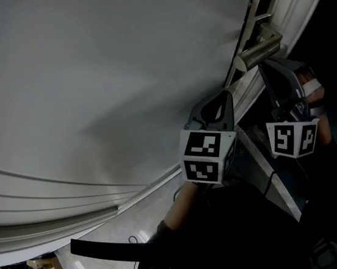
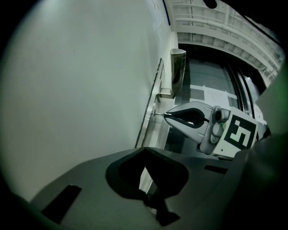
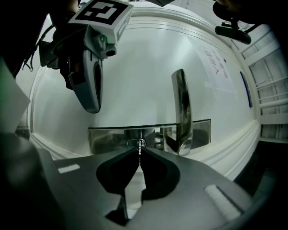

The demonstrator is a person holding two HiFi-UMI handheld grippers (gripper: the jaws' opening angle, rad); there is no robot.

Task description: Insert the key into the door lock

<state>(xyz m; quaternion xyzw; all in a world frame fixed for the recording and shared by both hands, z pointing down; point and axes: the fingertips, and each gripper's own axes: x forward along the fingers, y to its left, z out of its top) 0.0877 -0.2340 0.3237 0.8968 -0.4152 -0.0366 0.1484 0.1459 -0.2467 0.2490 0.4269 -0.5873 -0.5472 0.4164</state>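
The white door point(image 1: 87, 80) carries a steel lock plate point(image 3: 108, 138) with a lever handle point(image 3: 181, 110). My right gripper point(image 3: 139, 152) is shut on a small metal key point(image 3: 140, 148). The key's tip is at the round keyhole point(image 3: 137, 143) to the left of the handle; how deep it sits I cannot tell. From the left gripper view, the right gripper point(image 2: 166, 115) points the key point(image 2: 158, 114) straight at the plate point(image 2: 150, 117). My left gripper point(image 2: 144, 167) is shut on nothing and hangs close to the door point(image 2: 81, 90), beside the plate.
The door frame moulding point(image 1: 299, 3) runs along the right of the lock. The handle point(image 1: 260, 48) juts out just above my right gripper point(image 1: 269, 68). My left gripper point(image 1: 227, 92) is next to it. Floor, cables and dark gear point(image 1: 110, 249) lie below.
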